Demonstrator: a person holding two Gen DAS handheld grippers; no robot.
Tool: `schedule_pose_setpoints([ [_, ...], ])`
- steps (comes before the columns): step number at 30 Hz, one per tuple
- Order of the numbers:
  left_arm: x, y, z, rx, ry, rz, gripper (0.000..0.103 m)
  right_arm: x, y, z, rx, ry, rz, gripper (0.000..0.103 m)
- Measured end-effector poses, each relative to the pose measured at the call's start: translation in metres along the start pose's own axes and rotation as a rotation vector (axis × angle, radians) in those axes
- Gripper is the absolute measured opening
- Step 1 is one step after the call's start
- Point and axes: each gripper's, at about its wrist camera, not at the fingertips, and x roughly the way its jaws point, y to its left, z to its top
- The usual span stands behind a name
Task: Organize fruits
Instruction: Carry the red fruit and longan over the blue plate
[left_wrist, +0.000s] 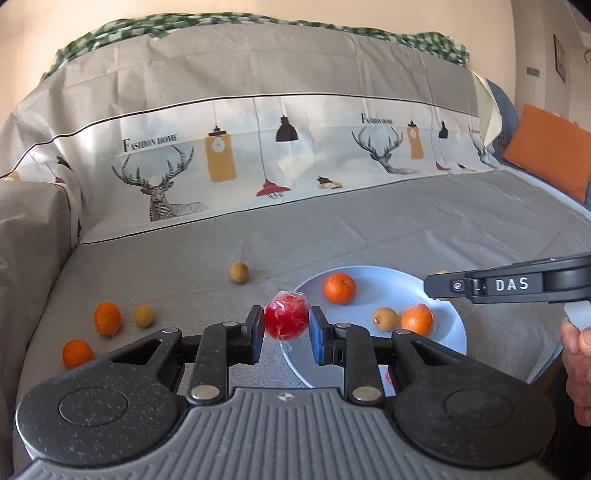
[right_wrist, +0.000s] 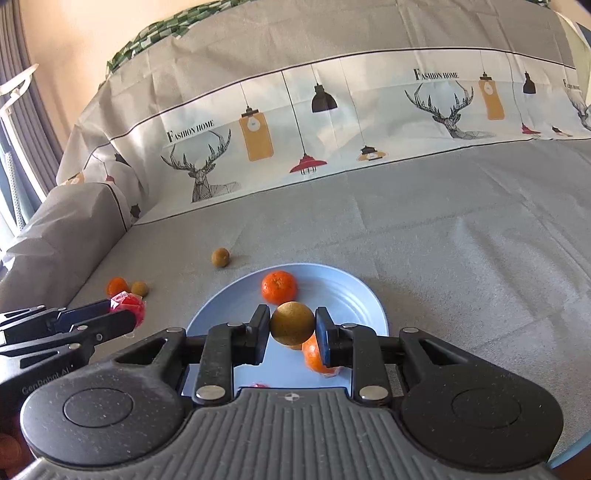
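L gripper (left_wrist: 286, 325) jaws pinching a red wrapped fruit (left_wrist: 286, 320): round, no clear long axis; wrapper twist tails stick out top and bottom, so roughly vertical between the pads. Fruit sits centred in the gap, pads touching both sides, held just beside the near-left rim of the light-blue plate (left_wrist: 376, 275).

R gripper (right_wrist: 292, 328) jaws pinching a brown round fruit (right_wrist: 292, 323), also centred, pad on each side, no axis to speak of. It's held over the plate's (right_wrist: 354, 291) middle, in front of a mandarin (right_wrist: 279, 287) at the plate's far side; another orange fruit (right_wrist: 314, 356) lies on the plate below the R jaw, partly hidden.

In the L view, the plate carries one mandarin (left_wrist: 340, 288) at back, a small brown fruit (left_wrist: 385, 318) and a wrapped orange one (left_wrist: 417, 319) touching side by side nearer the front. A bit of red shows at the plate's near edge, behind the gripper body; can't tell what.

Off plate, on the grey sofa cover (left_wrist: 369, 229): a brown fruit (left_wrist: 238, 272) behind-left of the plate, an orange (left_wrist: 107, 318) w/ a brown one (left_wrist: 144, 316) just beside it further left, another orange (left_wrist: 77, 353) nearest the front-left edge.

Room: plate's middle and right side bare; wide open seat to the right and behind. Armrest (left_wrist: 33, 221) closes off the left, backrest the rear.
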Motion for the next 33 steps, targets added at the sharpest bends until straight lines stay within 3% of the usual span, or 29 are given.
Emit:
schedule_pose_setpoints([
  [33, 0.012, -0.022, -0.010, 0.117, 0.030, -0.071, 0.028, 0.014, 0.015, -0.004, -0.075, 0.034, 0.006, 0.028],
])
